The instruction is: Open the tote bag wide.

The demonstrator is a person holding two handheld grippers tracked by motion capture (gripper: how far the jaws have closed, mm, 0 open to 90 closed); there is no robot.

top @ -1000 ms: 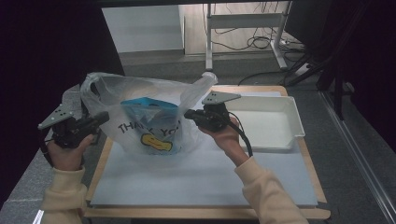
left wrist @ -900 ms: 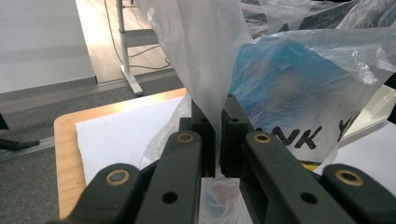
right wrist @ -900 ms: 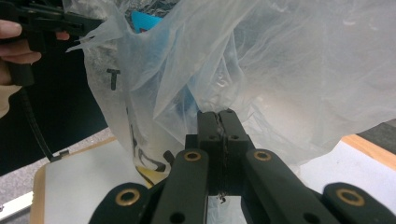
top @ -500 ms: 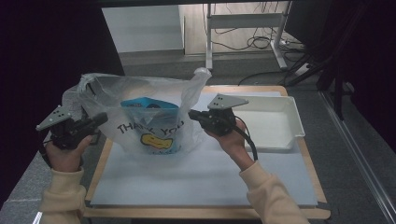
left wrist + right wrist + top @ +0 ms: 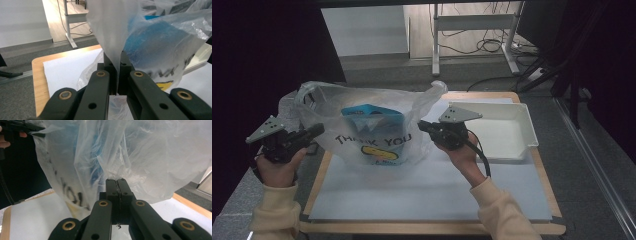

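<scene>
- The table [image 5: 532, 200] is lying under a big white sheet, with wood showing round the edge.
- The white tray [image 5: 512, 131] is sitting at the right side of the table, with nothing showing in it.
- The plastic bag [image 5: 377, 142] is standing on the left part of the sheet, just beside the tray. It has "THANK YOU" printed on it. It is thin, soft and crinkly, so I think it is going to flop and slip easily.
- The blue box [image 5: 374, 119] is sitting inside the bag, and I think it is giving the bag most of its weight.
- The left gripper [image 5: 309, 132] is pinching the bag's left side, with the jaws squeezing together on the thin plastic.
- The right gripper [image 5: 424, 125] is pinching the bag's right side the same way.
- The best places to hold are looking like the top edges and handles, because the plastic there is bunching up thick.
</scene>
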